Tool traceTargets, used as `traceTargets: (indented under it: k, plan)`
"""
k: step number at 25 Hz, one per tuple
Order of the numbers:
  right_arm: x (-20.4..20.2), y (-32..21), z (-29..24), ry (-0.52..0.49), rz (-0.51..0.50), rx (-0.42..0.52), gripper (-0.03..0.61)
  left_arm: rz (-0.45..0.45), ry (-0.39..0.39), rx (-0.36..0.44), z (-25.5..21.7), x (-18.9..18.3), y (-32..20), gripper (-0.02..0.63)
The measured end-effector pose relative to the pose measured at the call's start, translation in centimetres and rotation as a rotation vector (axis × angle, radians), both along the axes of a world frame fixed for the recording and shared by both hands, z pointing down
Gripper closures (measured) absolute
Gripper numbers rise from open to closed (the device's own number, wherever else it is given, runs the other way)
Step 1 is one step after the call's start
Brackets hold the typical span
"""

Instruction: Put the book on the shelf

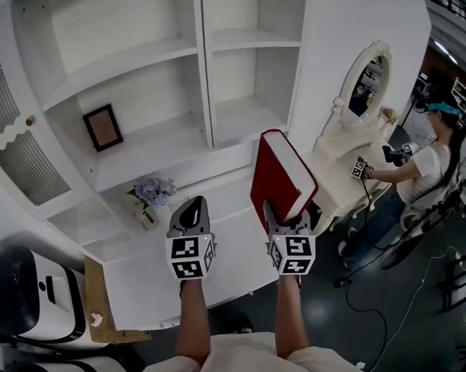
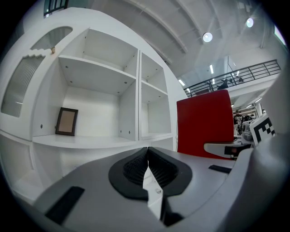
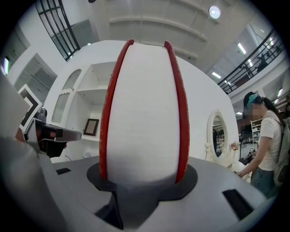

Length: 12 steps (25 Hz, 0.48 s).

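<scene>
We clamp a thick red hardcover book (image 1: 283, 175) upright in our right gripper (image 1: 287, 220), long axis vertical, the white shelf unit (image 1: 206, 70) ahead of it; our left gripper (image 1: 190, 215), jaws pinched together, holds nothing.

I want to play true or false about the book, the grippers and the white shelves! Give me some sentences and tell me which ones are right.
1. The right gripper grips the red book. True.
2. The left gripper holds a book too. False: its jaws are shut together on nothing.
3. The red book stands on a shelf already. False: it is held upright in the air in front of the shelf unit.
4. A picture frame stands in the shelf unit. True.
</scene>
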State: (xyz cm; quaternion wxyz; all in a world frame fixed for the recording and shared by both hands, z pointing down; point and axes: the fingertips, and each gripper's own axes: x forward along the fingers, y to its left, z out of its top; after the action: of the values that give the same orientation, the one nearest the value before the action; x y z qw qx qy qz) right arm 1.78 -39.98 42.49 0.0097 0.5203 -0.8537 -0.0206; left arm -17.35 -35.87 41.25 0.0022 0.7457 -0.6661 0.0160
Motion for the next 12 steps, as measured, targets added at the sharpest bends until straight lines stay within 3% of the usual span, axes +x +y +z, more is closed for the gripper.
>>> traceTargets:
  k: [12]
  plan:
    - [0.7,-3.9,-6.3,0.055,-0.085,0.055,0.351,0.016,0.006,-0.009,0.5,1.0,0.7,0.597]
